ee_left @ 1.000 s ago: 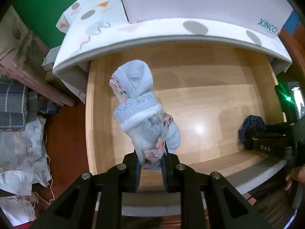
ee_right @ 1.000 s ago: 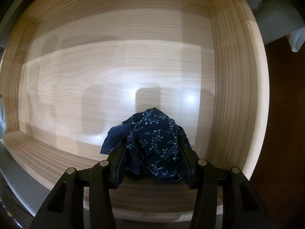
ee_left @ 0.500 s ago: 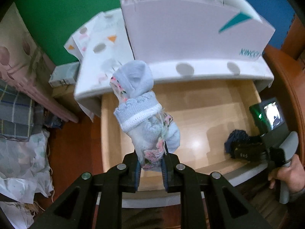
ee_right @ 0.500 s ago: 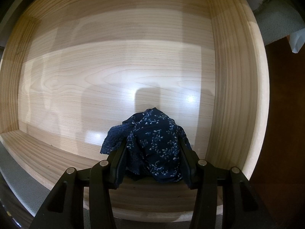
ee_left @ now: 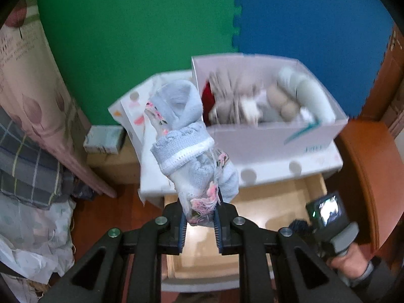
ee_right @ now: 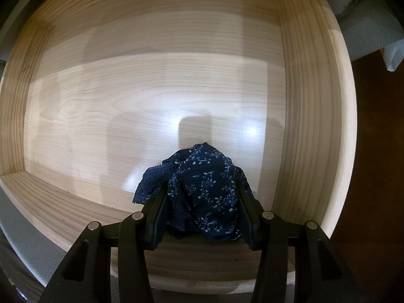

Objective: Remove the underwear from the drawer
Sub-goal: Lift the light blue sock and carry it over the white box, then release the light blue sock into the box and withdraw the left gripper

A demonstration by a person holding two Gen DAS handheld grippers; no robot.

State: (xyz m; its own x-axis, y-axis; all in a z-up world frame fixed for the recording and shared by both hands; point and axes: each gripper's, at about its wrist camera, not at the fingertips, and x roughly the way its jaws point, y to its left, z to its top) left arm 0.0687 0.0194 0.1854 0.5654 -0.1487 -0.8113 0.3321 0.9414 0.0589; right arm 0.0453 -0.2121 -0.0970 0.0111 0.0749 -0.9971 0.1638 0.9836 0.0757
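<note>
above the drawer [ee_left: 282, 199] left jaws clamp pale blue underwear [ee_left: 192, 151]; inside, right jaws grip navy underwear [ee_right: 207, 192].

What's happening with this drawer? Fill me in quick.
A person is emptying a wooden drawer with a handheld gripper in each hand. The left gripper is shut on a rolled light blue pair of underwear, held up above the open drawer in front of a white box of clothes. The right gripper points down into the drawer, closed around a navy floral pair near the front right corner. Nothing else shows in the drawer.
</note>
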